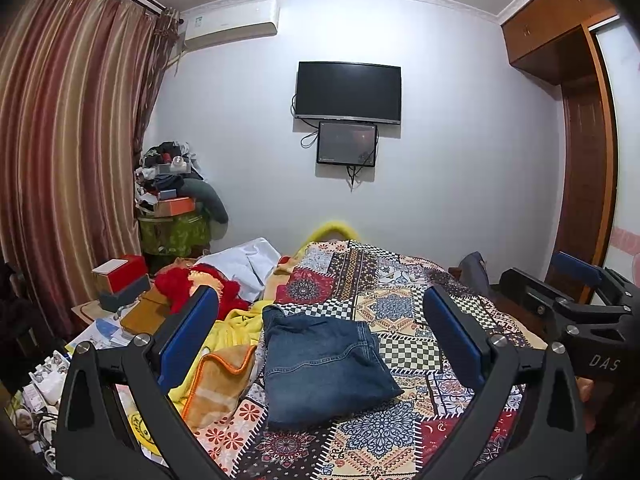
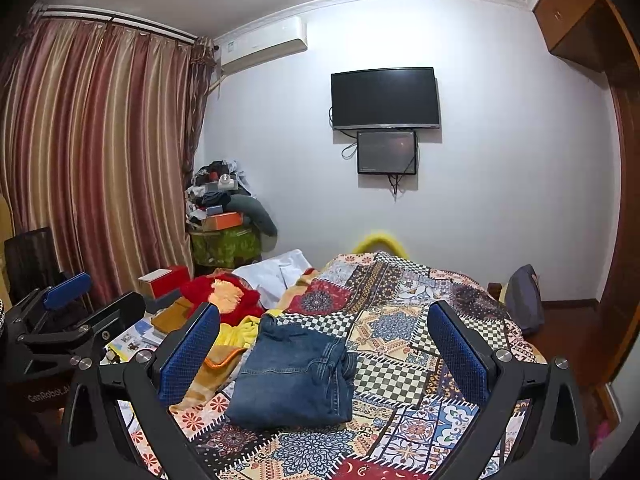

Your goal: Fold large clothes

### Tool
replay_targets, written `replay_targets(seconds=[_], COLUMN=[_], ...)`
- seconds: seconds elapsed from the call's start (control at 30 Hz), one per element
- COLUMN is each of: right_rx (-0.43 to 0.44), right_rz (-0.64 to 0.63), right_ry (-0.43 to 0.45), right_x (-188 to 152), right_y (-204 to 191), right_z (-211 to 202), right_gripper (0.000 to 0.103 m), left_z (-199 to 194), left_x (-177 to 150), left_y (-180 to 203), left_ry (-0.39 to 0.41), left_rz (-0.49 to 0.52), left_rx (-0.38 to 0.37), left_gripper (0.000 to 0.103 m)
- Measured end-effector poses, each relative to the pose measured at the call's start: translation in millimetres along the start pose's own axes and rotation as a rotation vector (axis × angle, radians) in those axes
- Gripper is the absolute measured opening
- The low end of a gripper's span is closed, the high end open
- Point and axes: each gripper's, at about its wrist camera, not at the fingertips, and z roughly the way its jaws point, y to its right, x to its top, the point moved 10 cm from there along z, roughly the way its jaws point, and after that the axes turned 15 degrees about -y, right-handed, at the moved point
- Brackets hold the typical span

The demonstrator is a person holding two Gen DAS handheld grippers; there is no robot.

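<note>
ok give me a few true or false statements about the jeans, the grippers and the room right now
1. The jeans lie folded on the patchwork bedspread. True.
2. The left gripper is clamped on the jeans. False: its fingers are spread wide and hold nothing.
3. The right gripper is open. True.
4. The wall TV shows a bright picture. False: its screen is dark.
5. A yellow blanket lies to the left of the jeans. True.
6. The curtains are drawn open on a window. False: they hang closed.

Both grippers raised, side by side.
Left gripper (image 1: 320, 332) jaws spread wide; right gripper (image 2: 324, 340) likewise, holding nothing.
</note>
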Motion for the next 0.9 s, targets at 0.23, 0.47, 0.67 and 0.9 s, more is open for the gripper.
replay_targets(seconds=[0.23,0.47,0.67,0.9], right_rx=[0.006,0.008,0.005,0.001], right_rz=[0.009,0.012,0.013,0.018], right_ry=[-0.005,-0.006,-0.002,0.001], right_x=[-0.1,-0.7,0.0,2.5], right_y=[1.4,2.0,2.3,0.8], right_z=[-0.1,-0.2,-0.9,-1.0], right_gripper=[0.103,0.103,0.103,0.103], left_z=[0.5,0.9,0.9,0.4], left_x=[-0.1,-0.6,-0.8,-1.8], left_y=[-0.1,0.3,2.9,6.3], left_ry=[0.0,0.0,0.001,0.002], left_rz=[0.0,-0.003,-0.002,-0.001], left_rx=[-0.001,-0.007,-0.01,-0.003], left_gripper=[0.103,0.103,0.103,0.103])
